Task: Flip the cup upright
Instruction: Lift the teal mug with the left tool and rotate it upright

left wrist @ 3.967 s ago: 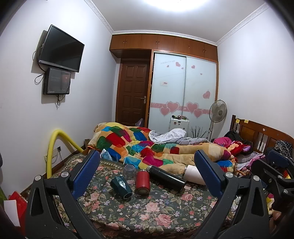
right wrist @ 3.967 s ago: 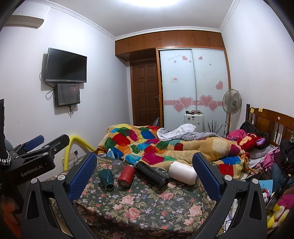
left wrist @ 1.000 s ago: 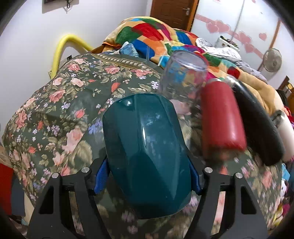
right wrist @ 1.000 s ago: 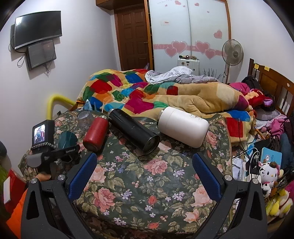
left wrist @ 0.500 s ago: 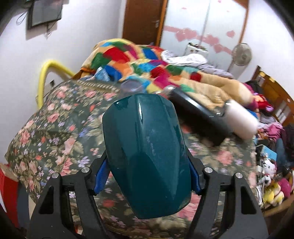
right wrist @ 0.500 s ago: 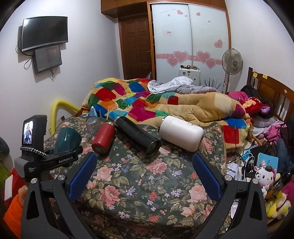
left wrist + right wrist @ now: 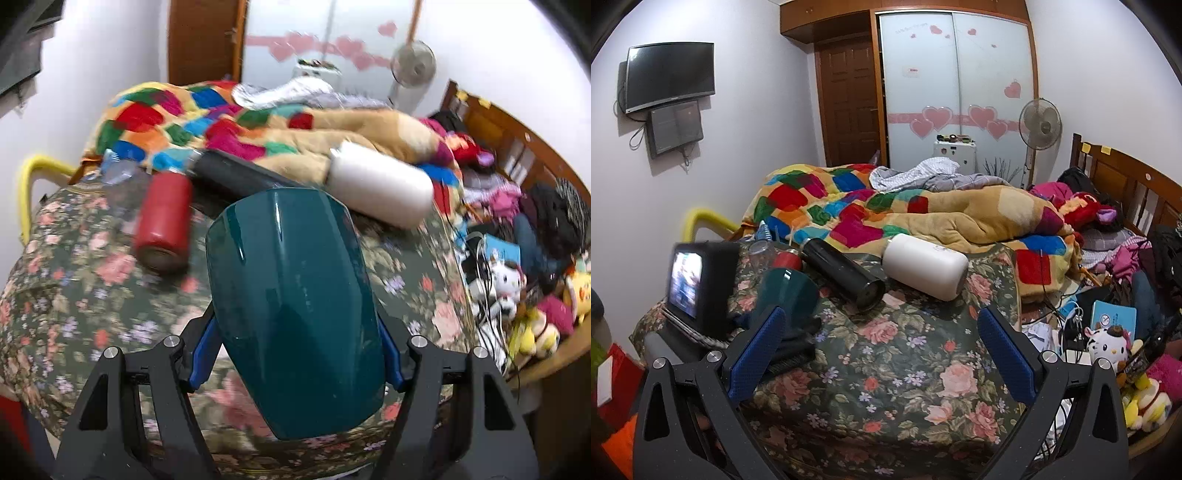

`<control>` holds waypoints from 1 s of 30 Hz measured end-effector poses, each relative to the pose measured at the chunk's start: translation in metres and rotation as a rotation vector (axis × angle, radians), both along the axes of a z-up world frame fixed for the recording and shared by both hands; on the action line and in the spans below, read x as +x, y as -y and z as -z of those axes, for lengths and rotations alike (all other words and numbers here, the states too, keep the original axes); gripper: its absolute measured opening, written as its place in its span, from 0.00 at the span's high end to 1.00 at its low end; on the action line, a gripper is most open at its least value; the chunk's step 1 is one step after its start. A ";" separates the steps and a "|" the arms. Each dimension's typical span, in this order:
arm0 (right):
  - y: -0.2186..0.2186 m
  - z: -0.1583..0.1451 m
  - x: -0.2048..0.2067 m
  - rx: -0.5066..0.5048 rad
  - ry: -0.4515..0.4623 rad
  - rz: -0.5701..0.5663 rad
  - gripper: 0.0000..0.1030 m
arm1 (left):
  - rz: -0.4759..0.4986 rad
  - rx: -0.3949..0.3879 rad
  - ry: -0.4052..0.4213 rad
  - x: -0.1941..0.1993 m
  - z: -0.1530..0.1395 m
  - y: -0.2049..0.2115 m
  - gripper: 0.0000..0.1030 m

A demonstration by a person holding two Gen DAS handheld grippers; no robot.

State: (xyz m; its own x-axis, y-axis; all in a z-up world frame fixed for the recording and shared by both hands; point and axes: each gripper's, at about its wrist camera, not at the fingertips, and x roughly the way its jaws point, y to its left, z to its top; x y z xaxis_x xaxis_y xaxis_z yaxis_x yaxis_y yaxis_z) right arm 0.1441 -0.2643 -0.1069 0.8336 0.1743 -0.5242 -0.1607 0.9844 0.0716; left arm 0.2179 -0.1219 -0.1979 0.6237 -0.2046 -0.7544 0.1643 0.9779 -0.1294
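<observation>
Teal, glossy plastic: this is the material, as I judge it, of the faceted dark teal cup [image 7: 295, 306], which fills the middle of the left wrist view.
Left tongs: the left gripper [image 7: 295, 350] is clenched on the cup; its blue pads [image 7: 201, 354] press on both flanks of the body, near its wider end, and nothing else touches them.
Right tongs: the right gripper [image 7: 881, 350] is released, with the jaws wide apart, and holds nothing; it hangs over the near part of the green flowered bedcover [image 7: 905, 373].
Where the cup is: in the right wrist view the cup [image 7: 786, 295] is at the left, lifted a little above the cover and tilted, not yet standing. Which end is the mouth, I cannot tell.
How it will handle: it seems light and stiff, so it should not bend under the pads. The shiny skin may be slippery, and the sloping facets could let it slide out during the turn.
Where to hold: on two opposite flat facets, at mid body, as it is now.
Footing: the cover looks soft, so the cup may stand there unsteadily.
Around: far behind the cup lie a red metal bottle [image 7: 164, 225], a long black flask [image 7: 844, 275] and a white cylindrical bottle [image 7: 923, 266], all on their sides. A clear glass [image 7: 762, 251] is farther to the left, blurred.
</observation>
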 end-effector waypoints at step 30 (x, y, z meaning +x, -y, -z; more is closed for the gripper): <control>0.014 0.025 0.014 -0.005 -0.100 0.036 0.00 | 0.085 0.096 -0.154 0.019 0.066 0.026 0.31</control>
